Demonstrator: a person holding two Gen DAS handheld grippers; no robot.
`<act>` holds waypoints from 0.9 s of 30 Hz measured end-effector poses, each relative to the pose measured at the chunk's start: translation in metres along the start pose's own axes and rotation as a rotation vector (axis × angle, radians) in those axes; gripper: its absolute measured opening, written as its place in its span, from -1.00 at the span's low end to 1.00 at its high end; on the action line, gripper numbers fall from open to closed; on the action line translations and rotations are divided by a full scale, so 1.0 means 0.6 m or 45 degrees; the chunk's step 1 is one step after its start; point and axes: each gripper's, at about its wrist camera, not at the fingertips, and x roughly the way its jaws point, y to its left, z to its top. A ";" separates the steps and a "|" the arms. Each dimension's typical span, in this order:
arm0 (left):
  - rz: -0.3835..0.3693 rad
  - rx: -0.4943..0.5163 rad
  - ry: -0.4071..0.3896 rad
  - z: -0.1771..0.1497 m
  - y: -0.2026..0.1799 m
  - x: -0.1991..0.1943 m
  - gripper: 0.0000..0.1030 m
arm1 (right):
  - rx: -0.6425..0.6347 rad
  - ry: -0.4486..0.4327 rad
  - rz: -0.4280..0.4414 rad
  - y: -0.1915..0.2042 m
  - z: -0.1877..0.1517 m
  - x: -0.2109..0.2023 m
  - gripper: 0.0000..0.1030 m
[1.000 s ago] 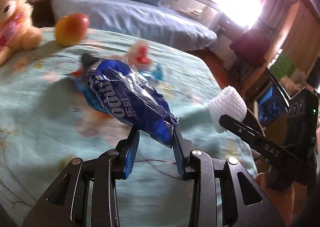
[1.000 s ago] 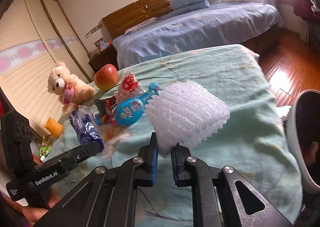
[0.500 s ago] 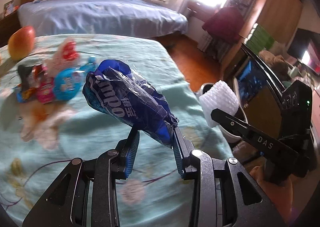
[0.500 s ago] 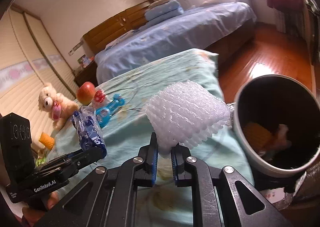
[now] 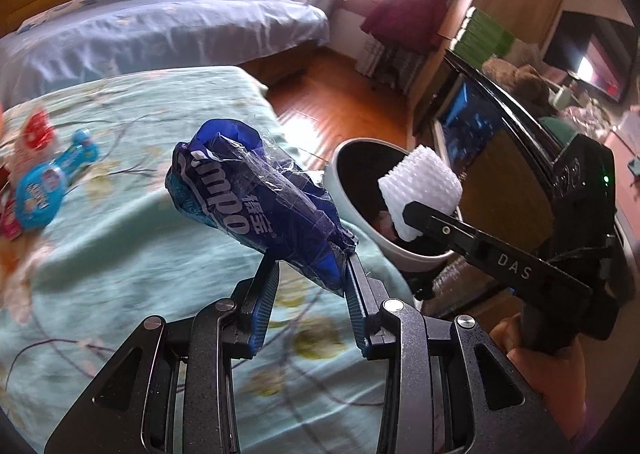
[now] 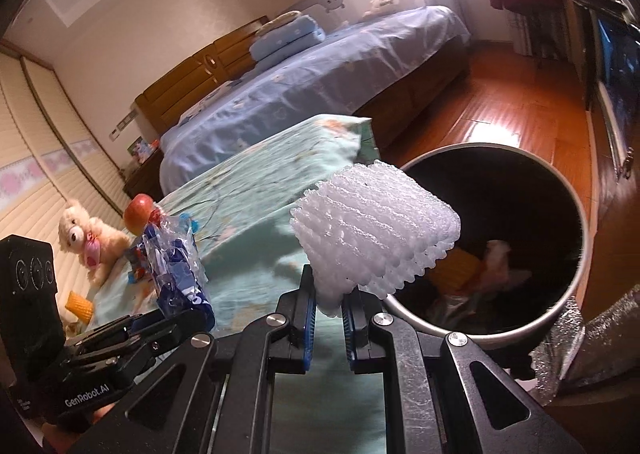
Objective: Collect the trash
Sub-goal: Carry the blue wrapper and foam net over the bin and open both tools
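My left gripper (image 5: pixel 310 272) is shut on a crumpled blue plastic wrapper (image 5: pixel 256 206) and holds it above the right end of the teal-covered table (image 5: pixel 120 254). My right gripper (image 6: pixel 329 304) is shut on a white foam fruit net (image 6: pixel 376 226) and holds it at the near rim of the white trash bin (image 6: pixel 576 278), which holds some rubbish. In the left wrist view the foam net (image 5: pixel 420 190) hangs over the bin (image 5: pixel 348 190). The wrapper also shows in the right wrist view (image 6: pixel 176 258).
More wrappers lie at the table's left: a blue packet (image 5: pixel 44 190) and a red-and-white one (image 5: pixel 34 134). An apple (image 6: pixel 138 212), a teddy bear (image 6: pixel 86 238) and a yellow piece (image 6: pixel 80 304) sit farther back. A blue bed (image 6: pixel 320 78) stands behind; wooden floor lies right of the table.
Both grippers have swung right with their loads, from over the table toward the bin. The foam net now hangs at the bin's rim and the wrapper is close beside the bin.
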 end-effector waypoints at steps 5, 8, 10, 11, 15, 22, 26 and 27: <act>-0.031 0.040 0.036 0.010 -0.030 0.025 -0.38 | 0.027 -0.007 -0.025 -0.029 0.005 -0.006 -0.78; -0.058 0.055 0.054 0.016 -0.046 0.038 -0.38 | 0.044 -0.011 -0.036 -0.045 0.008 -0.007 -0.77; -0.074 0.056 0.069 0.018 -0.053 0.045 -0.38 | 0.056 -0.012 -0.045 -0.055 0.009 -0.010 -0.78; -0.078 0.060 0.078 0.021 -0.057 0.051 -0.38 | 0.061 -0.012 -0.049 -0.060 0.010 -0.011 -0.77; -0.092 0.076 0.102 0.025 -0.074 0.068 -0.38 | 0.071 -0.013 -0.065 -0.076 0.014 -0.014 -0.77; -0.109 0.116 0.140 0.038 -0.099 0.098 -0.38 | 0.077 -0.019 -0.095 -0.095 0.028 -0.009 -0.77; -0.126 0.125 0.169 0.046 -0.111 0.115 -0.38 | 0.076 -0.015 -0.113 -0.108 0.039 -0.001 -0.77; -0.138 0.118 0.178 0.047 -0.111 0.120 -0.38 | 0.076 -0.011 -0.119 -0.112 0.041 0.002 -0.77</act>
